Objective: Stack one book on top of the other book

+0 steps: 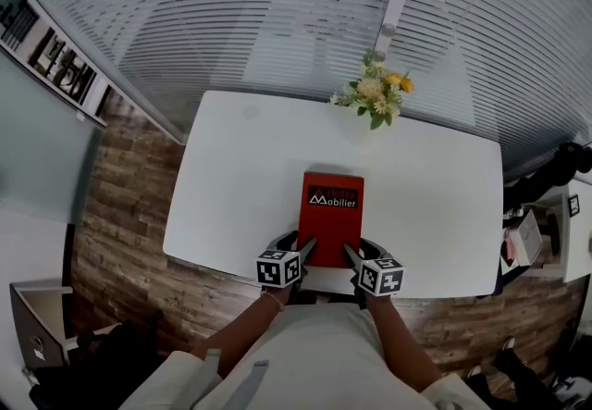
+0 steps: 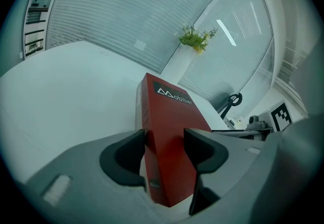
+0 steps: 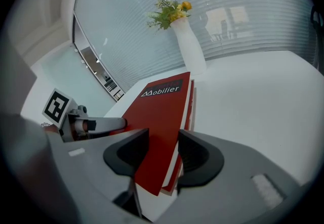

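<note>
The left claw (image 2: 164,137) and right claw (image 3: 163,137) were each clamped on a near corner of the red book (image 1: 331,223), at the table's (image 1: 240,167) near middle. Level holding and squared edges were judged necessary before release.
</note>
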The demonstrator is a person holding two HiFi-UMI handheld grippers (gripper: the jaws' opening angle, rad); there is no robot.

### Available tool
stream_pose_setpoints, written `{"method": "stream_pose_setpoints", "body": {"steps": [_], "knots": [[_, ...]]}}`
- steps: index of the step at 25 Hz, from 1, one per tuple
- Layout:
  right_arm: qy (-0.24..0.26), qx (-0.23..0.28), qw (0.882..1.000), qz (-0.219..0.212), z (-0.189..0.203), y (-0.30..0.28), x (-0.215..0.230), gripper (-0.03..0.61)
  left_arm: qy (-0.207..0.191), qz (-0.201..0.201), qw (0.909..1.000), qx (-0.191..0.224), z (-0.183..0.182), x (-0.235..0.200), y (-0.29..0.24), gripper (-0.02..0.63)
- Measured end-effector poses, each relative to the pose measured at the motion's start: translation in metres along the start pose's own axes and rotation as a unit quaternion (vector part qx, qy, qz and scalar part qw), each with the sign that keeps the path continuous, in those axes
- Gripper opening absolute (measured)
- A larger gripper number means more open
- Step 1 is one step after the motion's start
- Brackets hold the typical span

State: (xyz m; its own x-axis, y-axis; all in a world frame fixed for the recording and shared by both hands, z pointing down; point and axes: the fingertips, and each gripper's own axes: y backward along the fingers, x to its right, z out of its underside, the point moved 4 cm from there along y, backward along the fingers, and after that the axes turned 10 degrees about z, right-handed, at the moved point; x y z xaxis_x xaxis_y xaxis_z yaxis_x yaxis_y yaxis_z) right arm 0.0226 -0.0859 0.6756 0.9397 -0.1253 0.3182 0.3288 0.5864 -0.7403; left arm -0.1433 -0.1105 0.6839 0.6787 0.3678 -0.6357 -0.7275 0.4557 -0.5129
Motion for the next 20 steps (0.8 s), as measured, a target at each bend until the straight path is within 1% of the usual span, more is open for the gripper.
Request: {"method": "stream_pose_setpoints", "body": {"steps": [4, 7, 8, 13, 17, 20], "knots": [[-0.003, -0.004, 1.000, -0.001, 0.000, 0.000, 0.002, 0.181, -0.003, 0.003, 1.0000, -0.004, -0.001, 0.001, 0.000, 0.252], [0.013, -0.006, 1.000, 0.014, -0.003, 0.002, 0.005, 0.216, -0.015, -0.001, 0.9998, -0.010, -0.002, 0.001, 0.003, 0.255], [0.020, -0.004, 1.000, 0.021, -0.004, 0.004, 0.007, 0.218, -0.020, -0.002, 0.9998, -0.010, -0.003, 0.001, 0.005, 0.255], [0.044, 0.034, 0.998, 0.036, -0.020, 0.021, 0.010, 0.192, -0.033, 0.000, 0.9994, 0.011, -0.013, 0.005, 0.021, 0.255], [0.073, 0.067, 0.994, 0.039, -0.035, 0.037, 0.001, 0.179, -0.042, 0.005, 0.9986, 0.032, -0.024, 0.009, 0.037, 0.255], [0.095, 0.093, 0.990, 0.036, -0.047, 0.050, -0.011, 0.164, -0.061, 0.013, 0.9968, 0.051, -0.036, 0.016, 0.051, 0.245]]}}
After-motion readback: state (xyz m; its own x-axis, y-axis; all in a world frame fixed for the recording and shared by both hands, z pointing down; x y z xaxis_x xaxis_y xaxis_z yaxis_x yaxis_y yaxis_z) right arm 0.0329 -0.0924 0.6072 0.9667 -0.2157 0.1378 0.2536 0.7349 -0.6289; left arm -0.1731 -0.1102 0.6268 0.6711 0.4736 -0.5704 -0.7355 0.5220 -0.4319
